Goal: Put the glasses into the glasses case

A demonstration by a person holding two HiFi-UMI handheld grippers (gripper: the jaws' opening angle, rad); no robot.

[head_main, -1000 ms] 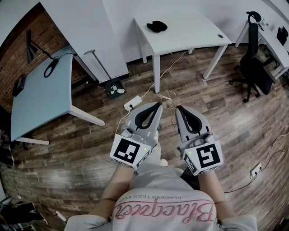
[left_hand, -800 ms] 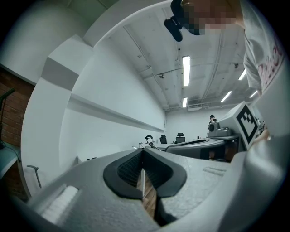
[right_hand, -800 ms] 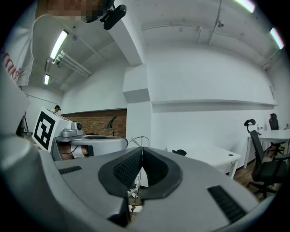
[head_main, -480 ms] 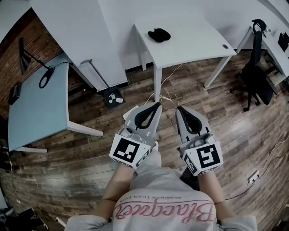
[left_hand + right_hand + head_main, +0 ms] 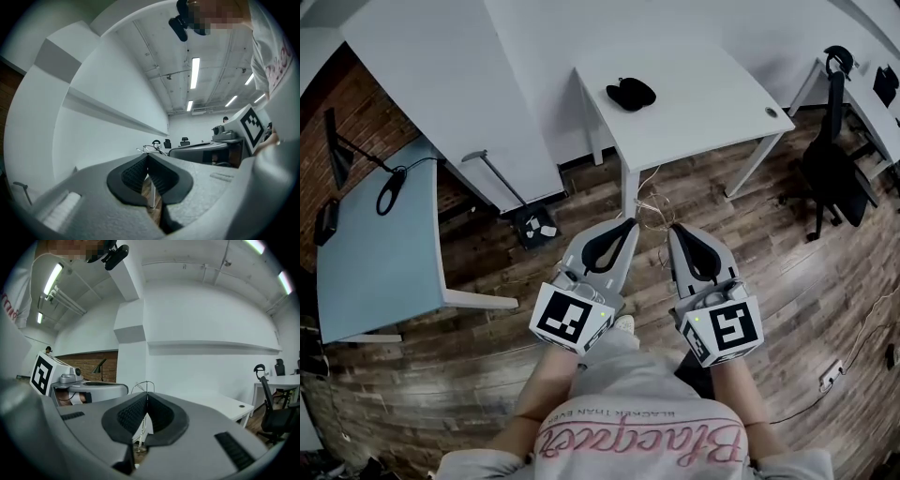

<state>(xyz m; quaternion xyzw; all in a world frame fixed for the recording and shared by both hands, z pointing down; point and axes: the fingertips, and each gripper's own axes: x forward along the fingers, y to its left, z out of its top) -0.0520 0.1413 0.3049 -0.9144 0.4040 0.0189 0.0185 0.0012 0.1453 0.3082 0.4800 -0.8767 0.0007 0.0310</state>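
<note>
A pale blue table [image 5: 375,253] stands well off to the left of the left fingers. The person holds the left gripper [image 5: 629,223] low in front of the body, above the wood floor [image 5: 487,356]. Its fingers [image 5: 126,176] are pressed together at the tips, with nothing between them. Only a hollow gap shows behind the meeting point.

Loose cables [image 5: 652,202] lie on the floor just ahead of both sets of fingertips. Further ahead stands a white table [image 5: 703,84]. A small dark thing lies near its far left corner, well apart from both grippers. It is most likely the case [image 5: 630,93]. At this distance nobody could tell whether it is open, or whether the glasses lie with it.

The right gripper [image 5: 675,228] is held just beside the left one, the two pointing the same way. Its fingers [image 5: 164,416] are likewise closed tip to tip on nothing. A black chair [image 5: 836,159] stands far to the right of the right fingers, beyond the white table's right legs.
</note>
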